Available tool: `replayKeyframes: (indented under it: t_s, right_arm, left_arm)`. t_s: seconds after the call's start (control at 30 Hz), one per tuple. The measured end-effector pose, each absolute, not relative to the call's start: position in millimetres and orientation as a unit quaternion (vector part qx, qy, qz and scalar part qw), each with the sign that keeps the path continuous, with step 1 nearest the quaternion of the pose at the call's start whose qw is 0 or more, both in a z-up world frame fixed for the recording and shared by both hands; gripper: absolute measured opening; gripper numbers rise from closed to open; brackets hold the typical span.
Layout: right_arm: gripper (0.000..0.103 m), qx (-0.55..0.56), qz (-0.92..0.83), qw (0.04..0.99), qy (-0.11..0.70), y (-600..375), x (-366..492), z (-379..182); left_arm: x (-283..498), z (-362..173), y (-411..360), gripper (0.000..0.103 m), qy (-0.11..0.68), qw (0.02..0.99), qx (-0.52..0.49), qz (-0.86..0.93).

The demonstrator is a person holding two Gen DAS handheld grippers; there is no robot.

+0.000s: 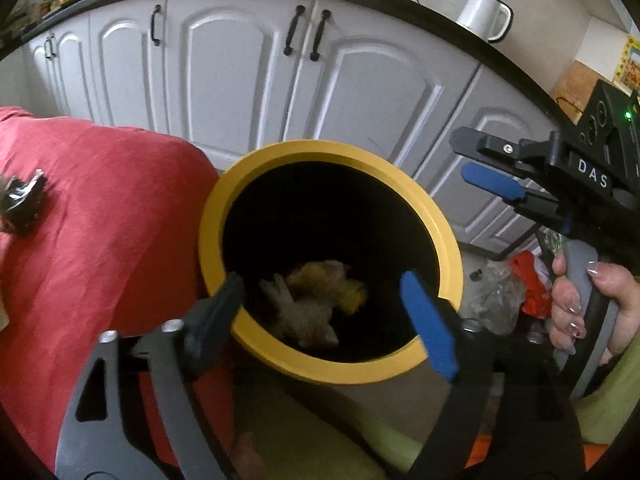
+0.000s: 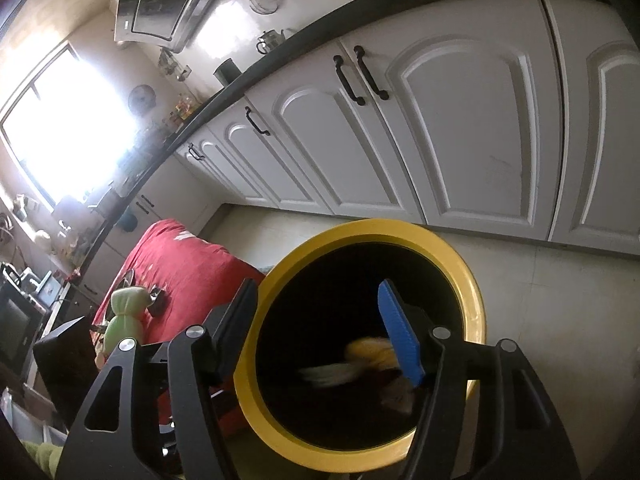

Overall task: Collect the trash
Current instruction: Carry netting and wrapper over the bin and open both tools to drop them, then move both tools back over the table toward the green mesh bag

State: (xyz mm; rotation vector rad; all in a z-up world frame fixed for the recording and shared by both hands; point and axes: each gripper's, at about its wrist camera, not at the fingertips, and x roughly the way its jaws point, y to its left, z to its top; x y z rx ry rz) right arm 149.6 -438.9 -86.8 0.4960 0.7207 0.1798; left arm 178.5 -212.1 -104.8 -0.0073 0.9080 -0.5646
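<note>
A yellow-rimmed black bin (image 1: 450, 264) stands beside a red-covered table (image 1: 100, 220). It holds crumpled yellow and pale trash (image 1: 316, 300). My left gripper (image 1: 324, 320) is open and empty just above the bin's near rim. My right gripper (image 1: 476, 164) shows at the right in the left wrist view, open and empty, beside the bin. In the right wrist view the right gripper (image 2: 320, 336) hangs open over the bin (image 2: 476, 304), and blurred yellow and white trash (image 2: 360, 364) is inside. A dark crumpled wrapper (image 1: 22, 202) lies on the red cloth at the far left.
White kitchen cabinets (image 1: 248, 80) stand behind the bin under a black countertop. A white jug (image 1: 484, 16) sits on it. A clear bag and red clutter (image 1: 508, 292) lie on the floor right of the bin. A green bundle (image 2: 124, 316) lies on the red cloth (image 2: 188, 256).
</note>
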Motion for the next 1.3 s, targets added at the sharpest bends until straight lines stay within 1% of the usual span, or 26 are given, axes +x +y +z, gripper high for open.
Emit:
replayKeyframes:
  t_s: [0.03,0.07,0.17,0.2,0.27,0.47,0.9,1.0,1.3]
  right_arm:
    - [0.063,0.237,0.085,0.904,0.346,-438,148,-85]
    - [0.064,0.234,0.084,0.905,0.344,-437,147,-83]
    - [0.066,0.221,0.08,0.912,0.337,-432,144,-76]
    - [0.07,0.216,0.08,0.914,0.333,-431,143,-74]
    - [0.074,0.207,0.08,0.92,0.323,-426,139,-67]
    - [0.078,0.172,0.089,0.934,0.3,-407,132,-49]
    - [0.082,0.129,0.106,0.948,0.272,-375,121,-27]
    - [0.085,0.115,0.113,0.951,0.262,-367,116,-21]
    - [0.086,0.083,0.128,0.957,0.246,-344,106,-10]
  left_arm:
    - [178,-104,-210,0.09,0.431,0.862,-0.005,-0.267]
    - [177,-101,-207,0.092,0.429,0.864,-0.009,-0.264]
    - [173,-93,-203,0.092,0.42,0.871,-0.01,-0.253]
    - [171,-90,-200,0.092,0.416,0.875,-0.01,-0.248]
    - [168,-84,-194,0.092,0.407,0.881,-0.011,-0.239]
    - [157,-65,-178,0.092,0.374,0.901,-0.01,-0.219]
    - [134,-32,-138,0.092,0.319,0.932,-0.022,-0.172]
    - [130,-26,-132,0.092,0.306,0.938,-0.024,-0.163]
    - [118,-17,-109,0.092,0.284,0.948,-0.031,-0.139]
